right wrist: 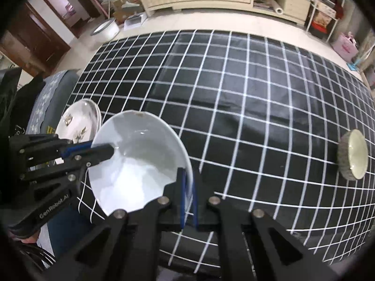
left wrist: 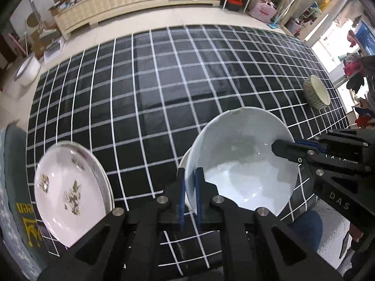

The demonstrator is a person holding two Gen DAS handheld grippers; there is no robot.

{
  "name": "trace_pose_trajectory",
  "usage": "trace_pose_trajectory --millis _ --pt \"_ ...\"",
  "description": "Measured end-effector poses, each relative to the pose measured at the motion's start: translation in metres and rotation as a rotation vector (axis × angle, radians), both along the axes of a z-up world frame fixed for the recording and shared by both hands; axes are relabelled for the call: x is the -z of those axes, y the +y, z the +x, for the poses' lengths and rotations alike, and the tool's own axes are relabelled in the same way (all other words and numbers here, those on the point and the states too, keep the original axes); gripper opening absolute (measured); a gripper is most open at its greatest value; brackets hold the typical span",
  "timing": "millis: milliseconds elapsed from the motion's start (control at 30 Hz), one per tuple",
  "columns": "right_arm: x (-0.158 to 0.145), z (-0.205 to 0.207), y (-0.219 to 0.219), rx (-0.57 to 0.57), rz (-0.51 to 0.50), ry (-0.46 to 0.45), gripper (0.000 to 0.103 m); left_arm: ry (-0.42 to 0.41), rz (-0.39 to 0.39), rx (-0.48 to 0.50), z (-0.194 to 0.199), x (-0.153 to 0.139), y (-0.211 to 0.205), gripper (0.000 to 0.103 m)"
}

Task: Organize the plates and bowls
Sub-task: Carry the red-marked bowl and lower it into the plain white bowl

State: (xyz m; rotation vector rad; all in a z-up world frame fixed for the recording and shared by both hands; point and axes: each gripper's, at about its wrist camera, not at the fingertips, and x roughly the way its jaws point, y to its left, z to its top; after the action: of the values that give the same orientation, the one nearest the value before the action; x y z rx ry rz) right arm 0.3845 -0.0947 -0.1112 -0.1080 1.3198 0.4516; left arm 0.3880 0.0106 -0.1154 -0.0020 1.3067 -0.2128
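A large white bowl [left wrist: 241,159] is held above the checked tablecloth [left wrist: 164,89] near its front edge. My left gripper [left wrist: 190,182] is shut on its left rim. My right gripper [right wrist: 188,187] is shut on its right rim; it also shows in the left wrist view [left wrist: 284,151]. The bowl [right wrist: 138,161] has a small chip on its far rim. A stack of white flowered plates [left wrist: 68,187] lies at the front left, also in the right wrist view [right wrist: 79,123]. A small patterned bowl [left wrist: 316,91] stands at the right, seen too in the right wrist view [right wrist: 354,154].
The table carries a black cloth with white grid lines [right wrist: 234,93]. A chair with a grey patterned cushion [right wrist: 44,98] stands at the table's left side. A cream cabinet [left wrist: 112,2] lines the far wall. A white round appliance [right wrist: 105,29] sits on the floor.
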Motion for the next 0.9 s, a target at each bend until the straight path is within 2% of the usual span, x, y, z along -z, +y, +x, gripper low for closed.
trace_pose_trajectory --millis 333,600,900 --pt "0.033 -0.004 0.007 0.013 -0.009 0.058 0.007 0.052 -0.015 0.002 -0.005 0.036 0.003 0.007" --pt "0.041 -0.001 0.005 0.034 0.000 0.074 0.007 0.041 -0.008 0.010 -0.003 0.043 -0.001 0.006" --pt "0.040 -0.003 0.005 0.043 -0.013 0.047 0.007 0.028 0.000 0.010 -0.003 0.049 -0.003 0.007"
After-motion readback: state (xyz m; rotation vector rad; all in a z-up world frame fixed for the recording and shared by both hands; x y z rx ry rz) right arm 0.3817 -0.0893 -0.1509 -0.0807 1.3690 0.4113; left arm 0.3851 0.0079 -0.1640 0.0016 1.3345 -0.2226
